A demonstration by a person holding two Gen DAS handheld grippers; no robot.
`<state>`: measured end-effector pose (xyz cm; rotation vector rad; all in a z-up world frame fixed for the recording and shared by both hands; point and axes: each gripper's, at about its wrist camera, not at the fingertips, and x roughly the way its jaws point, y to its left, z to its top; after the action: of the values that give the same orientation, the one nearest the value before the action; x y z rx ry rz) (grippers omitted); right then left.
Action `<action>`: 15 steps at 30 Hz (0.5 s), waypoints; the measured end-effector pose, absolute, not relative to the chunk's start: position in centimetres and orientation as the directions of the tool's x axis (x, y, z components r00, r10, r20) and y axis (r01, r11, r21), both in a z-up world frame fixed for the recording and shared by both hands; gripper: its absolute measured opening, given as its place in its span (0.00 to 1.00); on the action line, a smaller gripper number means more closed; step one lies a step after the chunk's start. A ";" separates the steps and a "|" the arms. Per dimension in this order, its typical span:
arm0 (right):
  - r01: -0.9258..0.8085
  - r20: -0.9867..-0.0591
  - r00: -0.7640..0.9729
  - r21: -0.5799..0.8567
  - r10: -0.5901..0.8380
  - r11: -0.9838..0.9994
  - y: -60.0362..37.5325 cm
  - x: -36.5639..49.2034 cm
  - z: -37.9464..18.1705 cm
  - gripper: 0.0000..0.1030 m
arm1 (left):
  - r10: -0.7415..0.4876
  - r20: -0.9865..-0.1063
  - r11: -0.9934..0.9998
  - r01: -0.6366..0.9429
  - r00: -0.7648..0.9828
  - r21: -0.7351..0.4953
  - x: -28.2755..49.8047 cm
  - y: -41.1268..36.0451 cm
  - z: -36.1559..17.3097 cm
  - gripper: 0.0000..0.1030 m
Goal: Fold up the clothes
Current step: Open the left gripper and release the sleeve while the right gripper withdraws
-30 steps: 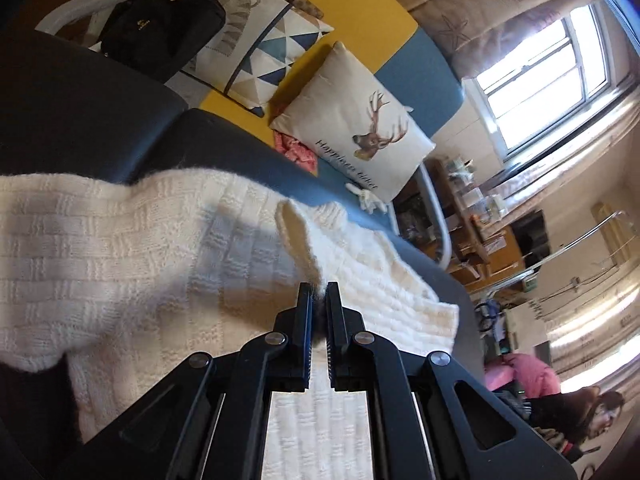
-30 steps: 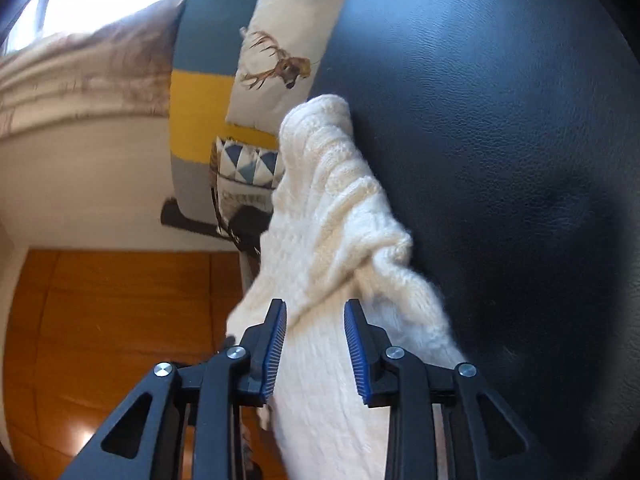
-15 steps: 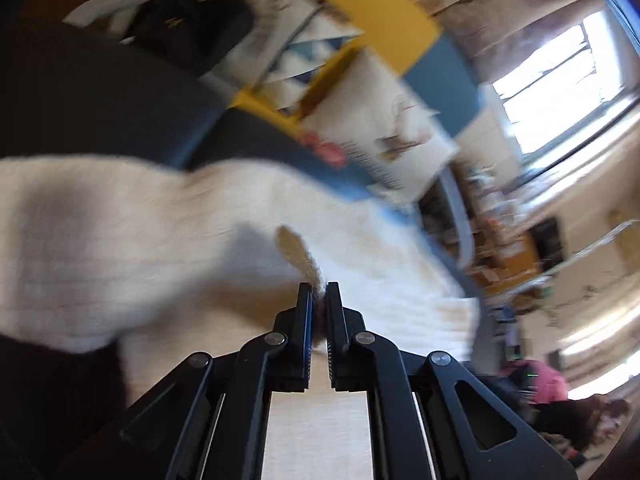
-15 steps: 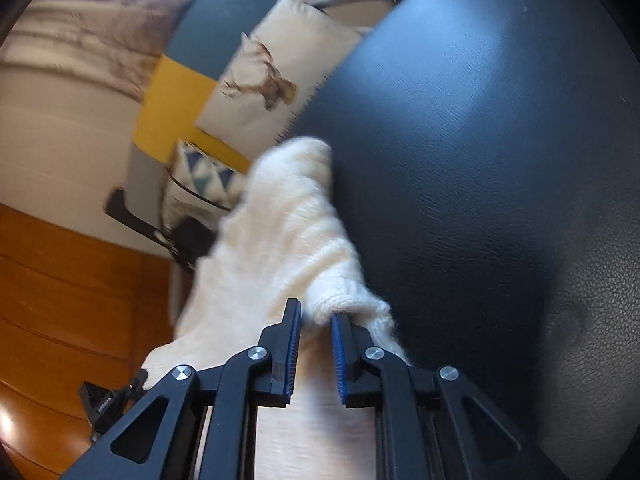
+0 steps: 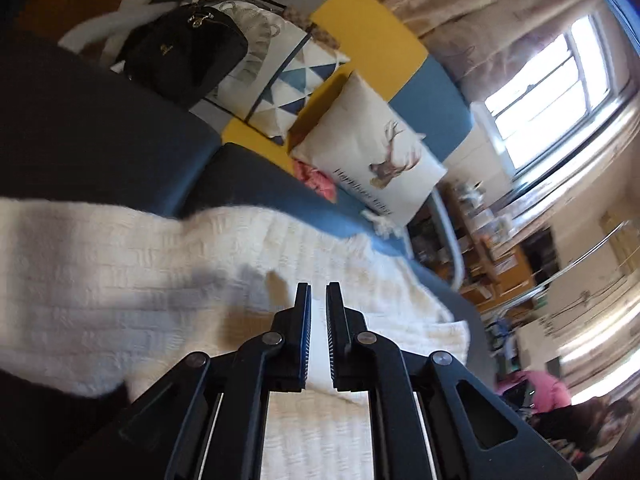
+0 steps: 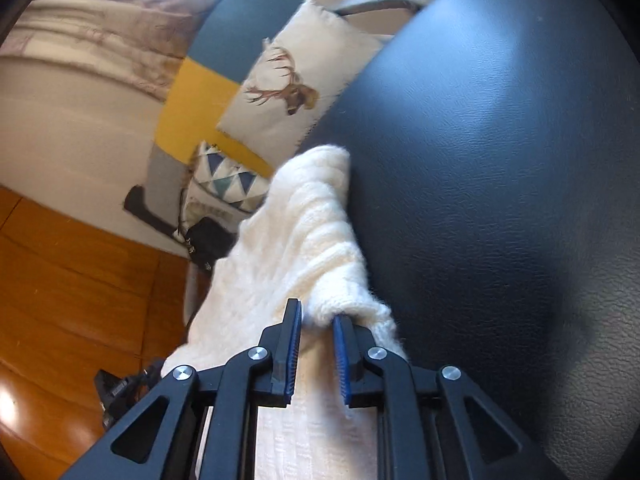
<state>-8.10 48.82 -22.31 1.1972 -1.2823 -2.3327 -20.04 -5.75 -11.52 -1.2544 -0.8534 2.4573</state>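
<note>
A: Cream knit sweater (image 6: 296,240) lies along the dark cushion (image 6: 500,160), long axis toward the pillow (image 6: 296,80).

B: Changes?

A: Left gripper (image 5: 318,296), earlier pinching a fold, now shows nearly closed jaws, empty. Right gripper (image 6: 316,316), previously wide, grips a ridge, jaws reopening.

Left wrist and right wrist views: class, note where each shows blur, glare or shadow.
Left wrist view: window blown out, cream knit smeared at the left, grey shadow before the jaws. Right wrist view: floor glares at the lower left, sheen on the black cushion.
</note>
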 end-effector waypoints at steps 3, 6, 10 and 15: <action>-0.195 -0.544 -0.603 0.809 -0.583 -0.554 48.8 -8.2 -23.6 0.16 | 0.398 -0.784 -0.847 0.137 -0.477 -0.514 -20.9 -6.2 -14.9 0.07; -0.215 -0.522 -0.597 0.836 -0.610 -0.505 49.7 -7.6 -23.5 0.25 | 0.445 -0.754 -0.797 0.170 -0.483 -0.579 -20.8 -7.7 -15.9 0.07; -0.201 -0.568 -0.581 0.794 -0.583 -0.573 50.6 -6.5 -21.7 0.27 | 0.464 -0.729 -0.791 0.135 -0.504 -0.597 -21.8 -7.7 -14.8 0.18; -0.178 -0.616 -0.574 0.737 -0.540 -0.652 50.8 -5.3 -20.0 0.31 | 0.458 -0.776 -0.828 0.109 -0.434 -0.550 -24.4 -6.0 -15.1 0.20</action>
<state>-5.32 50.75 -19.95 1.3111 -1.1764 -2.3191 -24.42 -6.00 -15.09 -1.5315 -0.8004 2.3587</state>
